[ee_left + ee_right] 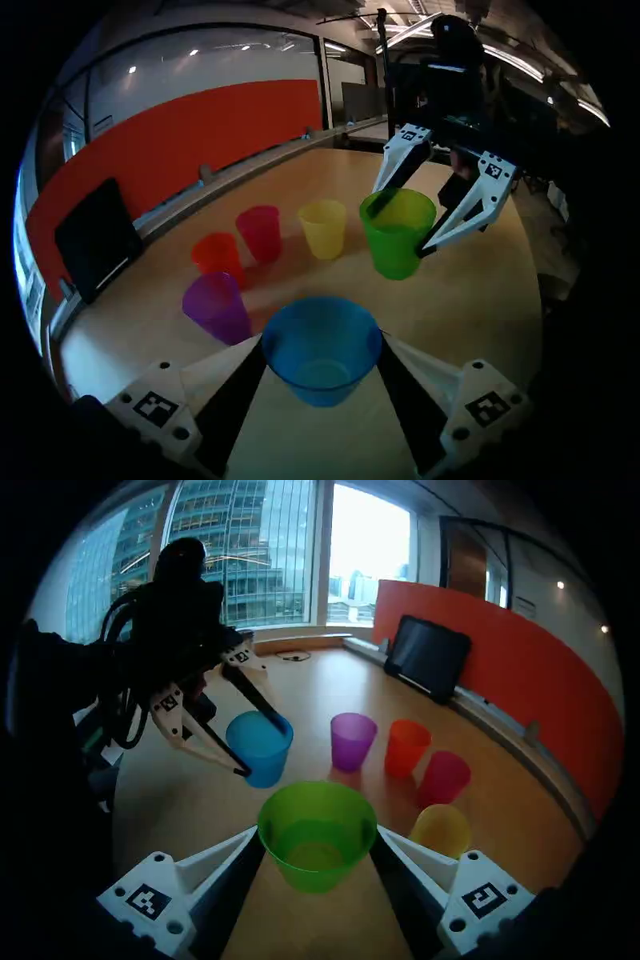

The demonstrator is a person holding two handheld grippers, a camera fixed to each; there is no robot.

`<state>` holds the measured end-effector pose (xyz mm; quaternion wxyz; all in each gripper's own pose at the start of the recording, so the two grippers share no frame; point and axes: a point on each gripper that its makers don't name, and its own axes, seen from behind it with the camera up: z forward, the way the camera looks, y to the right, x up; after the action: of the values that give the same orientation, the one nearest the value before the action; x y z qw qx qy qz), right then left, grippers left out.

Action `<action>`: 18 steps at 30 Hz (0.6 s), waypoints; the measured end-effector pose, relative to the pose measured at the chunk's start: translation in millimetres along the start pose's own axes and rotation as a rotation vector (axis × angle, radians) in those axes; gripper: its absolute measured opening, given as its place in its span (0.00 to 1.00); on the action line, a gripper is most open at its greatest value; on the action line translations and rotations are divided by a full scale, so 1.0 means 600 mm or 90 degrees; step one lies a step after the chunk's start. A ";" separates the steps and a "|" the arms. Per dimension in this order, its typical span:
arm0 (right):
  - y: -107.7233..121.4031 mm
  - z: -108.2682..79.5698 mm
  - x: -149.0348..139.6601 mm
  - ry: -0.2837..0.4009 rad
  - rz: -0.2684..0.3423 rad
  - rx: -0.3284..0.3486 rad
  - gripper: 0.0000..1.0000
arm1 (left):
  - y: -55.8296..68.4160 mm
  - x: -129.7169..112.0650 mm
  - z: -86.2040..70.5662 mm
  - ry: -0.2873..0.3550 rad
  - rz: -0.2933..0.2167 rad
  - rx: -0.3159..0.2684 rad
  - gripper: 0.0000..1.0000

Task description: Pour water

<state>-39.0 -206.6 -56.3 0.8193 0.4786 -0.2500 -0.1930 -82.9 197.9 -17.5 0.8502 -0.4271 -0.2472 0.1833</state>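
Left gripper view: the left gripper (pixel 322 346) is clamped on a blue cup (pixel 322 356). One finger presses each side, and the cup is upright with its mouth open to the camera. It looks like thin translucent plastic, tapering toward the base. There's a paler patch at the bottom that could be a bit of water, but honestly I can't say for sure.

What matters for the pour is where the other cup is. The green cup (pixel 398 232) sits beyond the blue cup and off to the right as this camera sees it, near but clearly apart from it. It's upright too, and the right gripper (pixel 398 228) has it pinched between both fingers. So each hand already has its own cup, both long axes are vertical, and the rims aren't lined up at all.

My guess is one cup has to come in over the blue cup's mouth, or the other way round, and tip. I can't tell which of the two is the source.

The right gripper view shows the same translucent look in the green cup, with a pale spot low inside.

The spare cups curve away from the blue cup across the wooden table (pixel 480 304): the purple cup (pixel 216 306) just beside it, then the orange cup (pixel 217 254), the red cup (pixel 260 232), and the yellow cup (pixel 323 228) farthest off.
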 end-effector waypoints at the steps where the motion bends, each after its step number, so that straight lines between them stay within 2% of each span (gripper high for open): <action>1: 0.000 0.003 -0.004 -0.004 -0.001 0.002 0.90 | 0.001 -0.003 0.003 -0.004 0.002 -0.003 0.89; 8: -0.001 0.025 -0.028 -0.031 -0.008 0.013 0.90 | 0.007 -0.026 0.020 -0.035 0.017 -0.023 0.89; 18: -0.003 0.045 -0.053 -0.055 -0.014 0.021 0.90 | 0.021 -0.041 0.041 -0.048 0.023 -0.045 0.89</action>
<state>-80.8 -208.3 -53.9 0.7976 0.4858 -0.2827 -0.2187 -118.2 207.7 -21.9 0.8215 -0.4538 -0.2775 0.2055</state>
